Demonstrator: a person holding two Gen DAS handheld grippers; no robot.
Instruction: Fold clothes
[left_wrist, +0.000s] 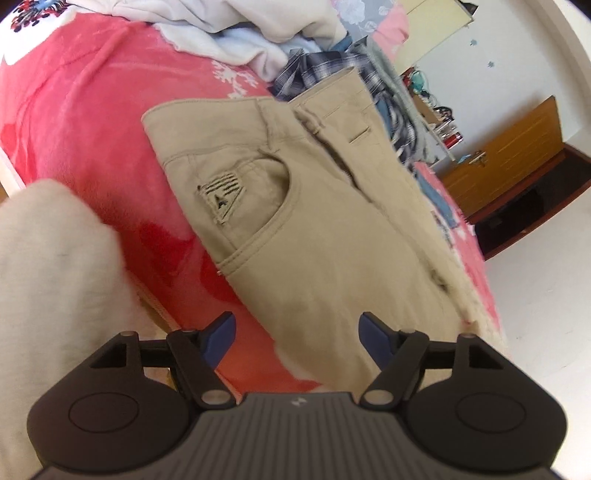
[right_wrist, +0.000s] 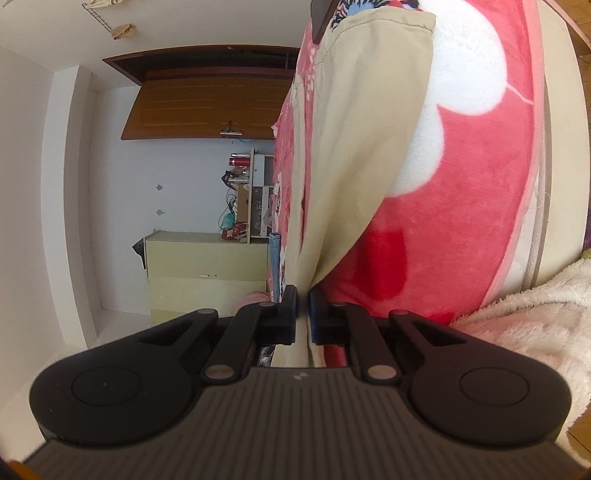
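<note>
Khaki trousers (left_wrist: 314, 206) lie on a pink blanket (left_wrist: 92, 122) on the bed, waistband and back pocket toward the far side. My left gripper (left_wrist: 295, 334) is open and empty, hovering just above the near part of the trousers. My right gripper (right_wrist: 303, 314) is shut on a fold of the khaki trousers (right_wrist: 354, 155), which stretch away from its fingers across the blanket (right_wrist: 461, 229). The right wrist view is rolled sideways.
A heap of unfolded clothes (left_wrist: 258, 33), white, plaid and grey, lies beyond the trousers. A fluffy cream sleeve (left_wrist: 48, 258) is at the left. A wooden door (left_wrist: 506, 155), white wall and a cluttered shelf (right_wrist: 243, 199) stand beyond the bed.
</note>
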